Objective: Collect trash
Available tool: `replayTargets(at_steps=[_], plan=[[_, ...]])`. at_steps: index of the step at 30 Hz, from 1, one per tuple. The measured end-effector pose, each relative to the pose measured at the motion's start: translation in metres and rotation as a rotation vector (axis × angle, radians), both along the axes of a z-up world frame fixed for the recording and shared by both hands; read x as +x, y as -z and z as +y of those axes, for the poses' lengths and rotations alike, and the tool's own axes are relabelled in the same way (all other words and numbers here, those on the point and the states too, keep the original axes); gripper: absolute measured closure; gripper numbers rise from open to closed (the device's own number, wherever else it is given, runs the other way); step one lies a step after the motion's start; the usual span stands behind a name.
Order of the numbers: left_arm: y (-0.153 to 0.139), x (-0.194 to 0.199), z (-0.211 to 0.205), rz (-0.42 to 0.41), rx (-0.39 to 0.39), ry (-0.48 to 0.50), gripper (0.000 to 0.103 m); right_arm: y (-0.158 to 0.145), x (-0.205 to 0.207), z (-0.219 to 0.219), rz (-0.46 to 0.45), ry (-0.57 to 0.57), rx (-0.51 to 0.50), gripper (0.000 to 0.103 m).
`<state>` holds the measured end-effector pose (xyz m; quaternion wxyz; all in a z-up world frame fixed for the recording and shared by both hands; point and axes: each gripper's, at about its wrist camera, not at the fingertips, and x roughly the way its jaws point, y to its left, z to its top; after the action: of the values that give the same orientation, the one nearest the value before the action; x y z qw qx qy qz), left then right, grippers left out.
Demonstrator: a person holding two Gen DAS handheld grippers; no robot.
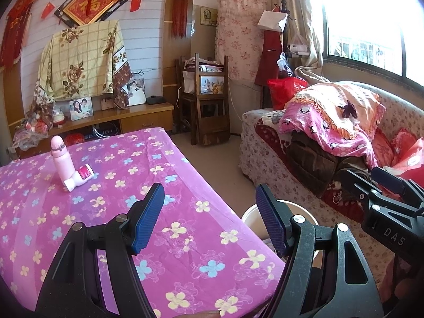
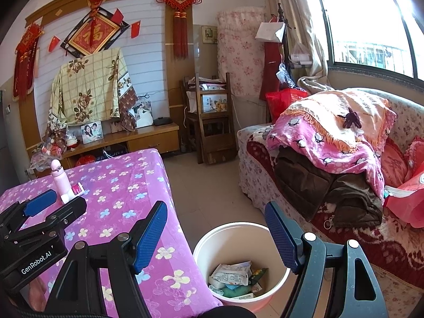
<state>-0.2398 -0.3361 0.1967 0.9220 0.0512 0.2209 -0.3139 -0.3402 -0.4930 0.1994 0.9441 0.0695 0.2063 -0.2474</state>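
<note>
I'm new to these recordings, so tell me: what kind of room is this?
Most likely a lived-in family living room. A sofa piled with blankets stands by the window, framed family photos stand on a wooden cabinet, and red festive knots hang on the wall.

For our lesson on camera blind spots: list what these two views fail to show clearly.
- Bin, left wrist view: contents hidden behind the left claw.
- Wrappers in the bin, right wrist view: print too small to read.
- Small bottle lying beside the pink bottle: label unreadable.
- Outside the window: glare-washed.
</note>
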Motion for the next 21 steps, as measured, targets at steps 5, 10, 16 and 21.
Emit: replayTargets(at_steps=[5,10,16,21], plan=[[0.0007,0.0008,-0.0002,0.004,-0.001,0.001,0.032,0.0032,0.0015,-0.0023,0.011,-0.005,0.005,0.029],[0.0011,0.0008,-0.0007,0.005,0.0,0.002,0.032,0.0051,0.0011,-0.002,0.012,-0.007,0.006,0.029],[0.0043,0.0003,-0.0025,0.01,0.001,0.005,0.032,0.0058,0.002,-0.0022,0.016,-0.007,0.007,0.029],[0.0043,0.0001,-0.0026,0.01,0.0,0.006,0.032,0.0057,0.0021,-0.0025,0.015,-0.006,0.008,0.029]])
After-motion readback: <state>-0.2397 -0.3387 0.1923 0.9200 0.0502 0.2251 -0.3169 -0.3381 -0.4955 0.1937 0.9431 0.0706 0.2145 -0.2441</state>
